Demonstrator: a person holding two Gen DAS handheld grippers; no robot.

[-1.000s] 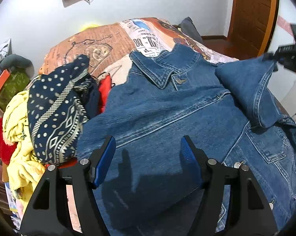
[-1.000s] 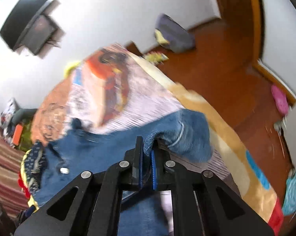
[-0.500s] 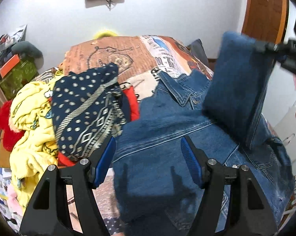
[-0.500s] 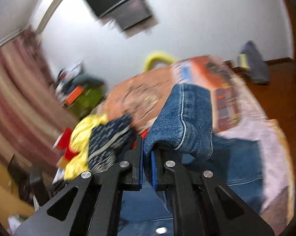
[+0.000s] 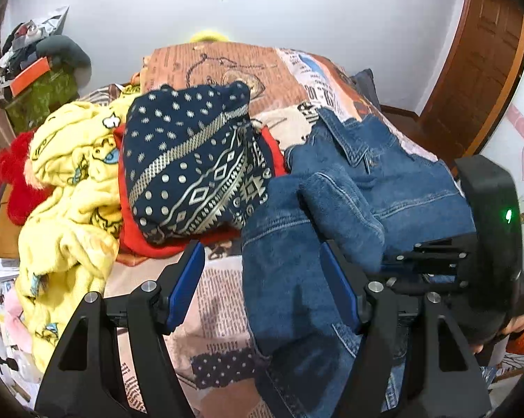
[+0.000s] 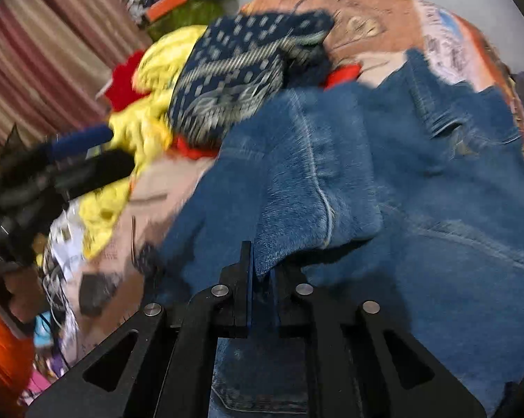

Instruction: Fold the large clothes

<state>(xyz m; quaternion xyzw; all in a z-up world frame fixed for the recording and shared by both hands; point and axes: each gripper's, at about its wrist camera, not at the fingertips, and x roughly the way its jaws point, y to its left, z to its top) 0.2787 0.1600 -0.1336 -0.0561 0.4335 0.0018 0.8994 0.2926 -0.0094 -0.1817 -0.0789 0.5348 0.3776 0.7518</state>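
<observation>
A: Where is the jacket [image 5: 335, 209] lying?
B: On the bed [image 5: 220, 66], its sleeve [image 6: 297, 188] folded across the body. The right gripper [image 6: 260, 275] jaws have just been opening, cuff edge between them.
A: The left gripper [image 5: 262, 285]?
B: Jaws apart, holding nothing, hovering over the denim.
A: Anything crowding it?
B: A navy patterned cloth [image 5: 192, 163], red and yellow clothes [image 5: 70, 202] are piling just beside it.

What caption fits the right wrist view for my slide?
Right gripper, its jaws just starting to open, lays the sleeve across the denim jacket on the bed.
</observation>
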